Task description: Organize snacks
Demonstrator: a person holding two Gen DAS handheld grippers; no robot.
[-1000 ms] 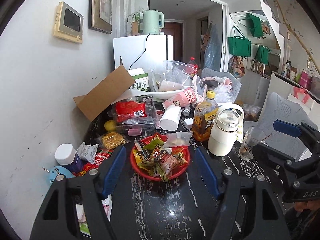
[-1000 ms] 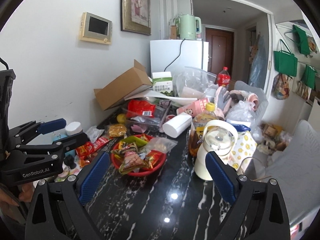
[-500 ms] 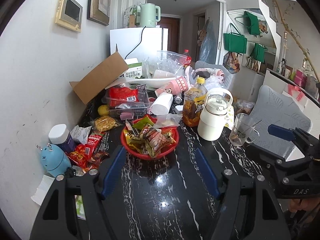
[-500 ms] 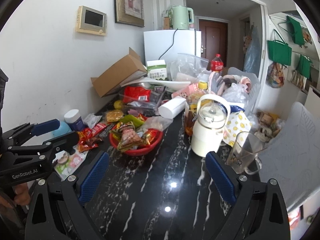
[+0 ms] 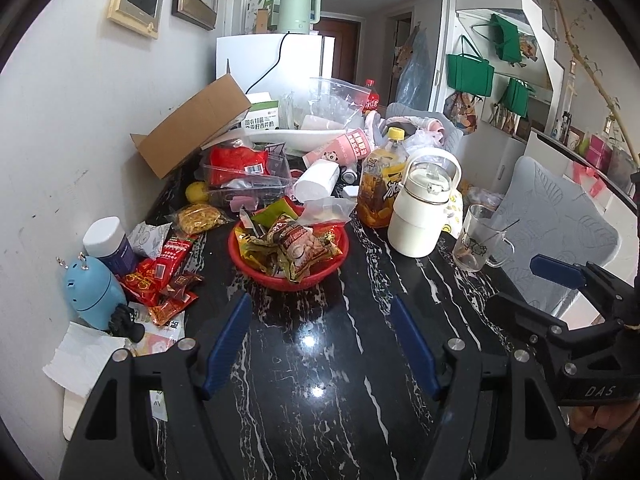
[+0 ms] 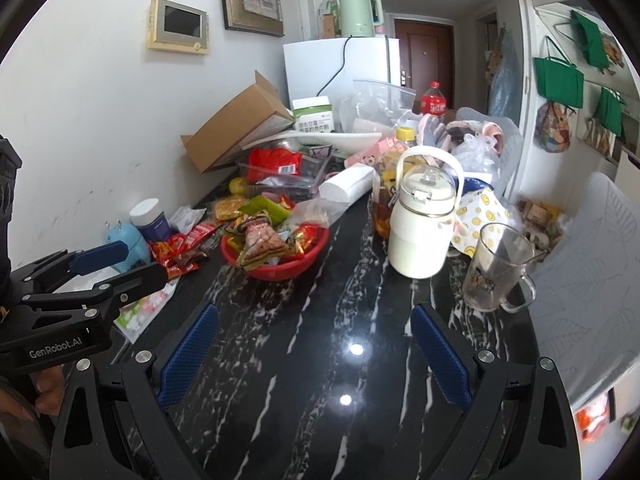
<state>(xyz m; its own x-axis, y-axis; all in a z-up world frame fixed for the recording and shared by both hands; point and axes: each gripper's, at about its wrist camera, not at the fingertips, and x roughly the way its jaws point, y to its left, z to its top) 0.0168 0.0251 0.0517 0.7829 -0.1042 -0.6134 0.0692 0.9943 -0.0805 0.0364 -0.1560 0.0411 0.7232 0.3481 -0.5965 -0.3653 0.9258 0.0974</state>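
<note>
A red bowl (image 5: 280, 278) heaped with snack packets (image 5: 294, 240) stands mid-table; it also shows in the right wrist view (image 6: 280, 270). Loose red snack packets (image 5: 164, 276) lie to its left by the wall, seen also from the right wrist (image 6: 180, 248). A yellow snack bag (image 5: 202, 218) lies behind them. My left gripper (image 5: 320, 320) is open and empty, short of the bowl over bare table. My right gripper (image 6: 314, 330) is open and empty, to the right of the left one.
A white jug (image 5: 424, 212), a tea bottle (image 5: 378, 188) and a glass mug (image 5: 478, 240) stand right of the bowl. A blue gadget (image 5: 92, 292), a white-capped jar (image 5: 110, 240), a cardboard box (image 5: 192, 132) and clear trays (image 5: 248, 184) crowd the left and back. The black marble table (image 5: 320, 400) extends forward.
Both grippers have pulled back from the bowl toward the near end of the table; more bare table shows in front. Both stay open and empty.
</note>
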